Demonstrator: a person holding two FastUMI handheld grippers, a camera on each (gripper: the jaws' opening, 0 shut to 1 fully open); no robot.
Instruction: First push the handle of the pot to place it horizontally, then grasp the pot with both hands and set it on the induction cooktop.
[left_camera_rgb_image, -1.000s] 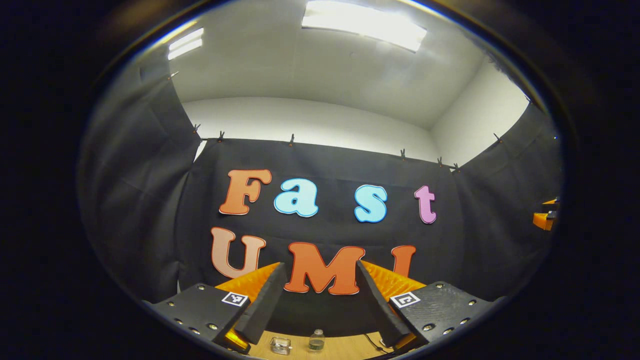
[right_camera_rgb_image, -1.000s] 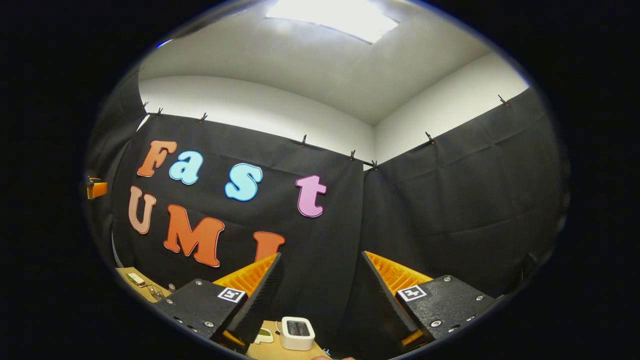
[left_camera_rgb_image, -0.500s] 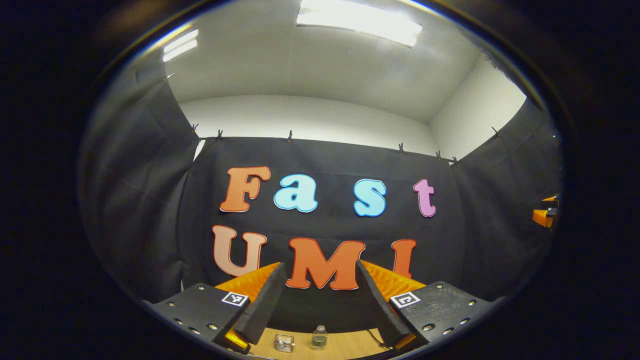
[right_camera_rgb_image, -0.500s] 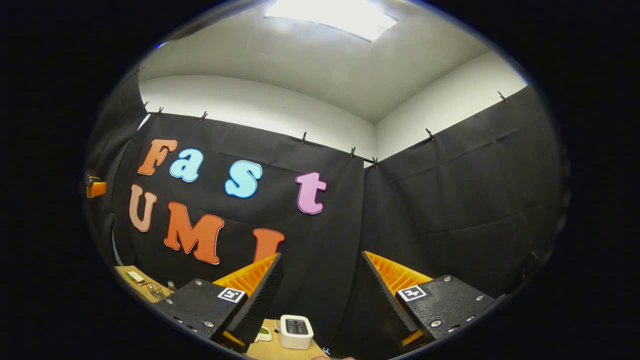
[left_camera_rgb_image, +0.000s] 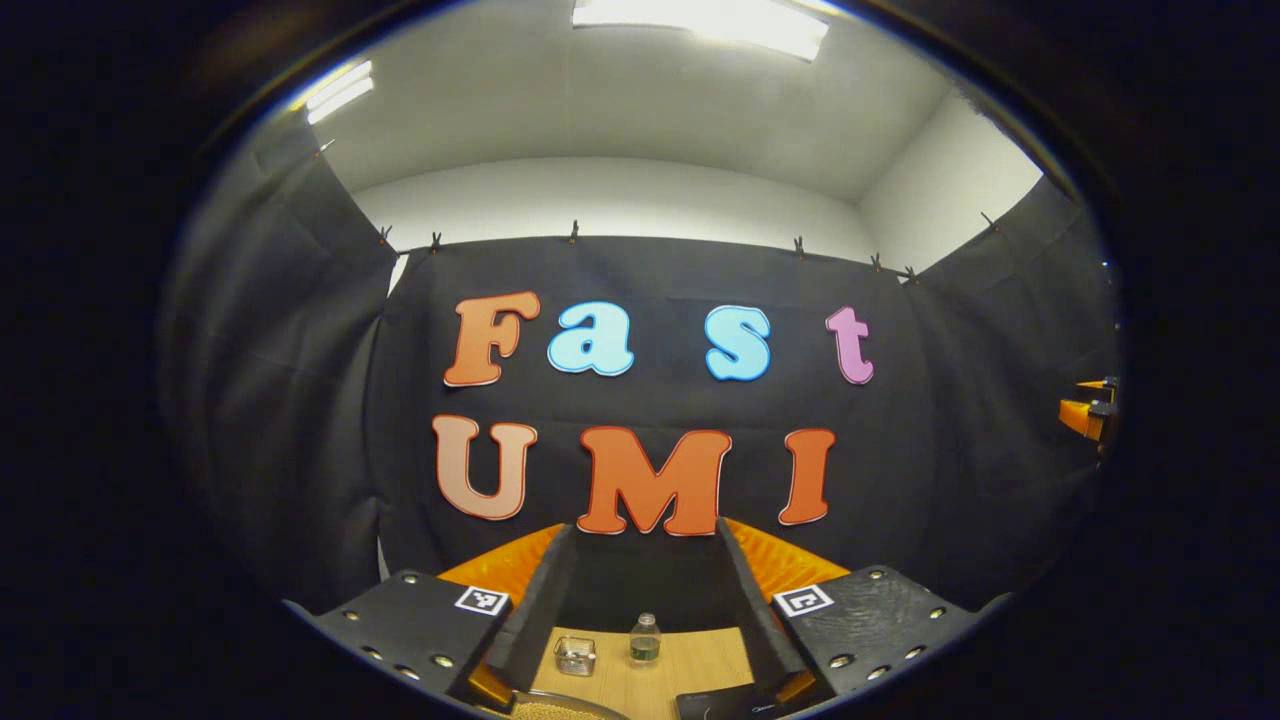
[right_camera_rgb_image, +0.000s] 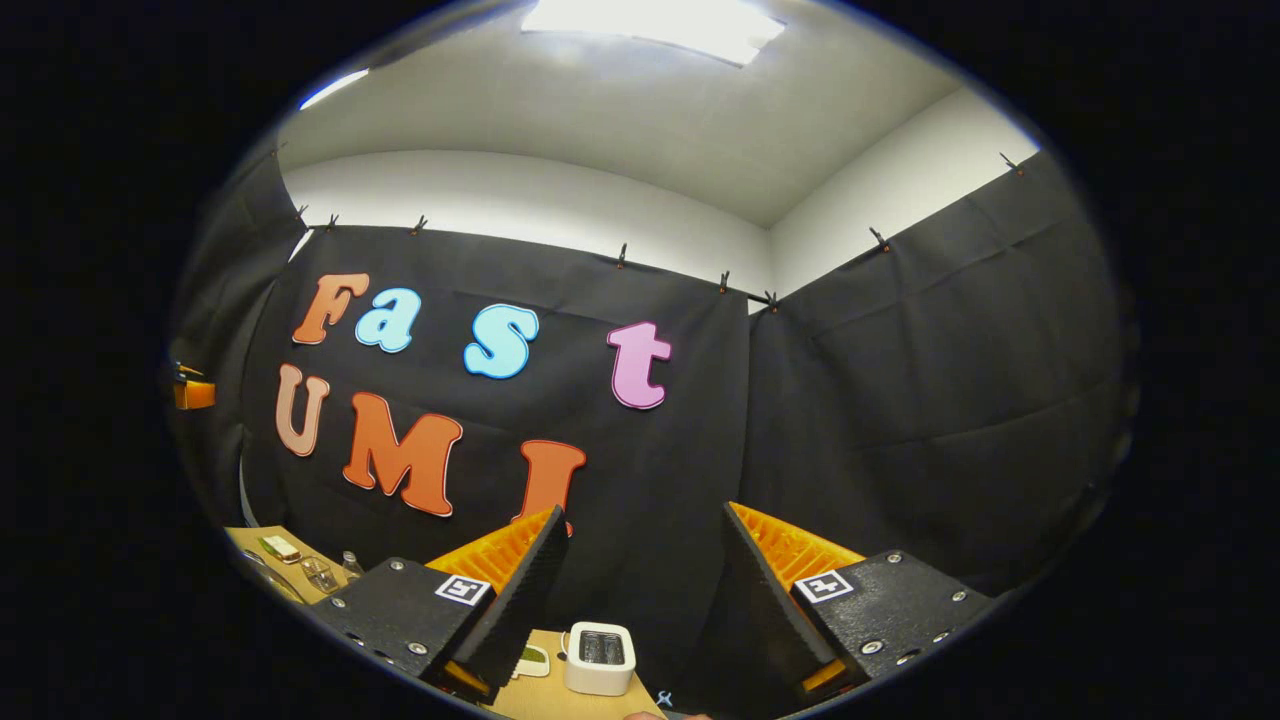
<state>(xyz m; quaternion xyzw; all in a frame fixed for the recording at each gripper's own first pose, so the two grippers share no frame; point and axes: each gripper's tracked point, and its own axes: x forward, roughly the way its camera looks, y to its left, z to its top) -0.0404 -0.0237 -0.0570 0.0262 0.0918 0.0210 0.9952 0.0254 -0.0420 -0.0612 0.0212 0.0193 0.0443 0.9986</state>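
Your left gripper (left_camera_rgb_image: 645, 590) has tipped down toward the table (left_camera_rgb_image: 690, 665) (bottle (left_camera_rgb_image: 645, 640) nearer); both grippers gape wide, right gripper (right_camera_rgb_image: 640, 590) too.

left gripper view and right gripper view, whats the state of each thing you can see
left gripper: open, fingers apart, holding nothing
right gripper: open, fingers apart, holding nothing
small bottle: upright on the table, cap on
glass jar: upright on the table, left of the bottle
white toaster: upright on the table, slots up, nothing seen in them
table: wooden, partly seen
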